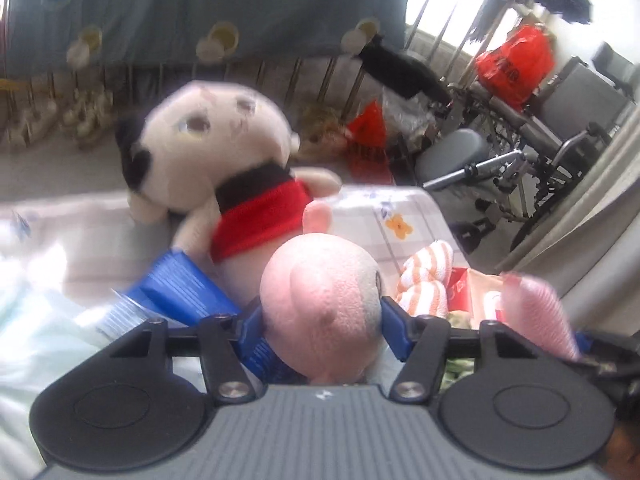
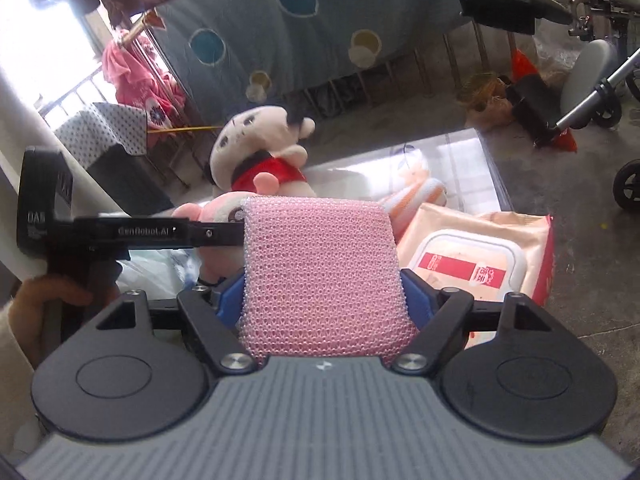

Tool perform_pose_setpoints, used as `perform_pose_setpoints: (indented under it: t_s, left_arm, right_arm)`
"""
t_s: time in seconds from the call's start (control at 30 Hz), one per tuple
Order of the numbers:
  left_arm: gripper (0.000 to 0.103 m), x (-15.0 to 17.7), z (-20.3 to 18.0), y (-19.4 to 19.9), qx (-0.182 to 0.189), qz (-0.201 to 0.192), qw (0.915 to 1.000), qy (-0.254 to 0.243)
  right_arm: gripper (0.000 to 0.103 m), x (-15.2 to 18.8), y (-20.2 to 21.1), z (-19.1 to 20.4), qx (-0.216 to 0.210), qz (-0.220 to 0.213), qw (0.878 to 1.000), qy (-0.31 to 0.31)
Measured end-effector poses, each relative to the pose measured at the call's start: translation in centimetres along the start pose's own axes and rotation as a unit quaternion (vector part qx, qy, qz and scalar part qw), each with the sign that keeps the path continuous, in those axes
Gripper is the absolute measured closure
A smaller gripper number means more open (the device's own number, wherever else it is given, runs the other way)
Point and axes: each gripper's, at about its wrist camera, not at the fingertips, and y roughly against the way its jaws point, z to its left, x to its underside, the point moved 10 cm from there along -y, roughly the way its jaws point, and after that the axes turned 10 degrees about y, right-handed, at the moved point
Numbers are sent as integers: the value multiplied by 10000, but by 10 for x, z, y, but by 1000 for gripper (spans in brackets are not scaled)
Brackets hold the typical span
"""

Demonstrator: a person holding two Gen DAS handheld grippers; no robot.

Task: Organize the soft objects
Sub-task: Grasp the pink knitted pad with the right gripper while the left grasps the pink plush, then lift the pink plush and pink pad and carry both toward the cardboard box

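A round pink plush toy (image 1: 320, 304) is clamped between the left gripper (image 1: 322, 320) fingers; a pink mesh sponge (image 2: 320, 272), apparently lengthwise, is clamped between the right gripper (image 2: 324, 300) fingers.

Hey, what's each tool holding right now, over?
Left tool shut on pink plush toy. Right tool shut on pink mesh sponge. Doll in red top and wipes pack ahead on the table.

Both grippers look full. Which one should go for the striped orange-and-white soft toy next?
Probably the right. Its hand-held gripper, shut on the pink mesh sponge, sits nearer the striped toy. The left hand-held gripper, holding the pink plush, sits farther away. Either must unload first.
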Motion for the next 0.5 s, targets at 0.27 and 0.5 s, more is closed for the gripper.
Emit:
perform_pose_setpoints:
  t_s: [0.27,0.5]
  left_arm:
    - [41,22,-12,86,390,-280,9988,-115]
    - [40,138,9,141,1178,700,9897,414]
  right_arm:
    - [24,-6,68,31,-138,-278,9995,91]
    - [24,44,117,81,-490,-188,9986,-8]
